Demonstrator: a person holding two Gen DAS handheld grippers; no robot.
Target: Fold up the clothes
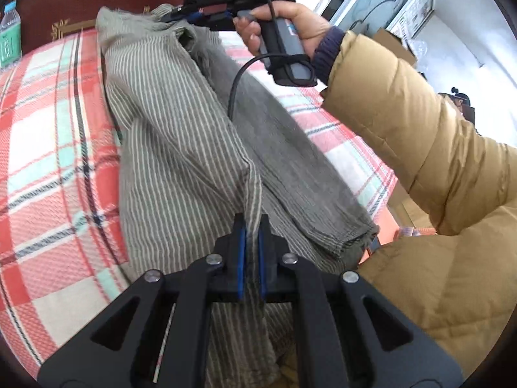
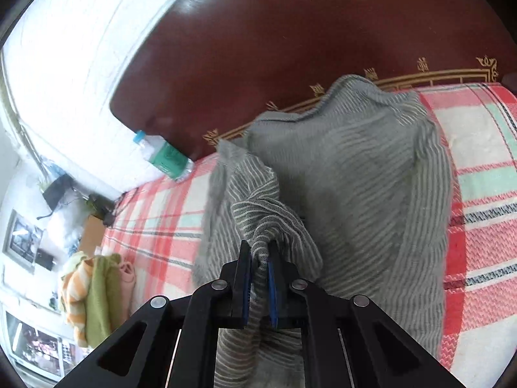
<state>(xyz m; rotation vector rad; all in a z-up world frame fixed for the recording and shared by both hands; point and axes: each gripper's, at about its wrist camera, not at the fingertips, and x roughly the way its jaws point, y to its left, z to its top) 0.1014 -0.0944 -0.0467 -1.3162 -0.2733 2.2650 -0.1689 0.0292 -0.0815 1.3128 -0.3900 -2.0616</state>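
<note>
A grey striped garment (image 1: 174, 148) lies stretched over the plaid bed cover (image 1: 48, 135). My left gripper (image 1: 252, 226) is shut on a seam edge of the garment at its near end. My right gripper (image 1: 181, 13) is shut on the garment's far end near the headboard, held by a hand in a tan jacket sleeve. In the right wrist view the right gripper (image 2: 259, 252) pinches a bunched fold of the striped garment (image 2: 355, 177), which drapes over the plaid cover (image 2: 484, 194).
A dark red headboard (image 2: 290, 32) with gold trim stands behind the bed. A water bottle (image 2: 164, 156) rests by it; it also shows in the left wrist view (image 1: 9, 32). Yellow and green clothes (image 2: 93, 291) hang beside the bed. The tan jacket sleeve (image 1: 420, 129) fills the right.
</note>
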